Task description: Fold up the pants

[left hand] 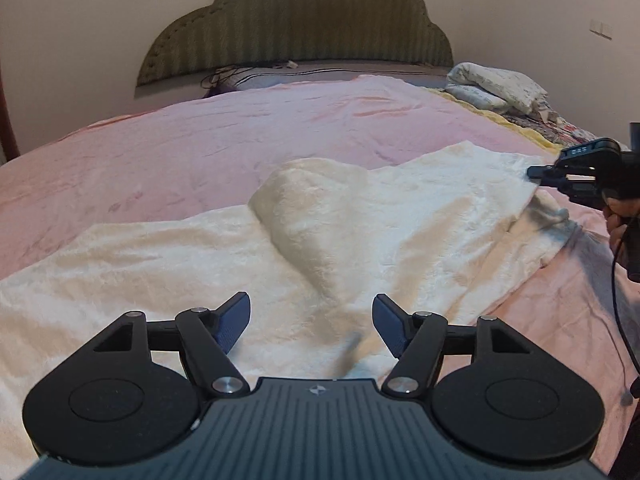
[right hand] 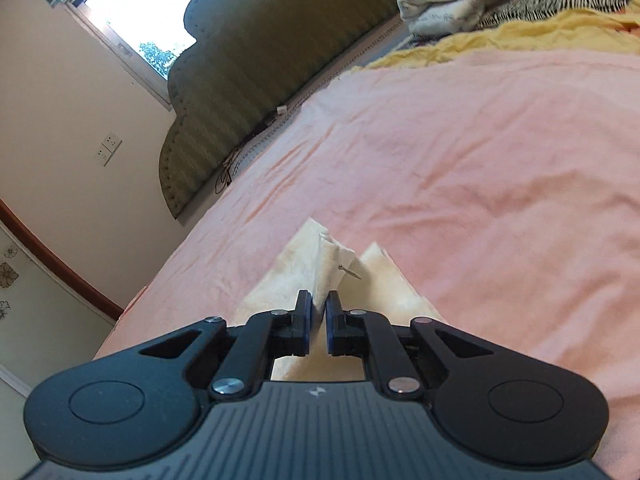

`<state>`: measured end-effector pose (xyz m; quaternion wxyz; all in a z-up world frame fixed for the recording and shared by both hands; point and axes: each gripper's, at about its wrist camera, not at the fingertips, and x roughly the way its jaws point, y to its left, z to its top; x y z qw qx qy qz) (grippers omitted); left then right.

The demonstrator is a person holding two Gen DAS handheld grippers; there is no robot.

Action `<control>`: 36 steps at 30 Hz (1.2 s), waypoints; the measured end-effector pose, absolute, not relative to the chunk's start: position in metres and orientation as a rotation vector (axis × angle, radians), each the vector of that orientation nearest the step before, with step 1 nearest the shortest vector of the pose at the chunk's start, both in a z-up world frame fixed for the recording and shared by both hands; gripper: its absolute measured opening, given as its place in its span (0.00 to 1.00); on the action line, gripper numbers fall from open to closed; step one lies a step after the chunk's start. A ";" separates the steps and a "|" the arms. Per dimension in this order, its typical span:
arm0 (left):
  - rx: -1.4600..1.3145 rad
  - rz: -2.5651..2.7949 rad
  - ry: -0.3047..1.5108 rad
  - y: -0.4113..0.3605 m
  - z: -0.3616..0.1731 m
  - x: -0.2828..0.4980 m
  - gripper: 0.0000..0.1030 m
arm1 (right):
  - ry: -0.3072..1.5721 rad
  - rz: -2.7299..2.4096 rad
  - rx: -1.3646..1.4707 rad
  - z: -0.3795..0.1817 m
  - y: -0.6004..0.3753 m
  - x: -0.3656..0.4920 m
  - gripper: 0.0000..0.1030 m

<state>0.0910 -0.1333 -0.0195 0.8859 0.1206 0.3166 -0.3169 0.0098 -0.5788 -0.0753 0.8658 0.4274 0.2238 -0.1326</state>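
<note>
A: Pants, cream-white and fleecy (left hand: pixel 340 232), lie spread across the pink quilted bedspread (left hand: pixel 240 128), near its closer edge, with a raised hump of cloth in the middle. How would you carry the fold from here?

B: The right gripper (right hand: pixel 319 312) has its blue pads nearly pressed together on a thin edge of the fabric, so it has the end of the garment pinched. In the left wrist view that same black tool (left hand: pixel 538 172) sits at the far right tip of the cloth, with the person's hand (left hand: pixel 618 220) behind it.

A: And the left gripper (left hand: pixel 311 326)?

B: Its jaws stand spread, hovering just above the cloth with nothing between them. I'd judge it should take a hold on the near edge before the right one travels, otherwise the whole garment may slide instead of folding.

A: What about that hump?

B: It would likely trap a crease. Pull the pinched end taut first, low over the bedspread, then carry it across so the edges meet.

A: Any risk on the right side?

B: The pinch looks shallow, only a small flap of fleece (right hand: pixel 332 264) pokes out past the pads. Plush cloth is slippery and bulky, so a quick swing could pull it free. Move steadily, and keep clear of the folded printed bedding (left hand: pixel 496 86) by the olive scalloped headboard (left hand: pixel 296 28).
</note>
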 end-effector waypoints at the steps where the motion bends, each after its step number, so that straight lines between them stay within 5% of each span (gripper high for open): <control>1: 0.277 -0.682 0.659 -0.139 -0.019 0.088 0.70 | 0.476 -0.277 0.933 -0.084 -0.581 0.010 0.08; 3: 0.336 -0.723 0.656 -0.153 -0.020 0.081 0.70 | 0.482 -0.241 1.004 -0.098 -0.584 0.013 0.09; 6: 0.390 -0.778 0.629 -0.171 -0.020 0.072 0.70 | 0.508 -0.185 1.067 -0.113 -0.584 0.024 0.25; 10: 0.462 -0.829 0.577 -0.198 -0.025 0.062 0.70 | 0.491 -0.143 1.055 -0.111 -0.582 0.039 0.28; 12: 0.495 -0.864 0.556 -0.210 -0.028 0.058 0.70 | 0.468 -0.113 1.063 -0.110 -0.583 0.042 0.20; 13: 0.519 -0.878 0.540 -0.218 -0.030 0.054 0.70 | 0.450 -0.098 1.066 -0.107 -0.584 0.043 0.08; 16: 0.598 -0.842 0.480 -0.236 -0.041 0.045 0.68 | 0.385 -0.051 1.097 -0.092 -0.584 0.043 0.05; 22: 0.693 -0.766 0.455 -0.259 -0.064 0.044 0.49 | 0.305 0.056 1.056 -0.050 -0.576 0.041 0.05; 29: 0.770 -0.811 0.384 -0.264 -0.075 0.028 0.54 | 0.312 0.072 1.065 -0.042 -0.582 0.053 0.05; 36: 0.624 -0.769 0.522 -0.261 -0.072 0.053 0.52 | 0.420 -0.068 1.006 -0.061 -0.579 0.045 0.07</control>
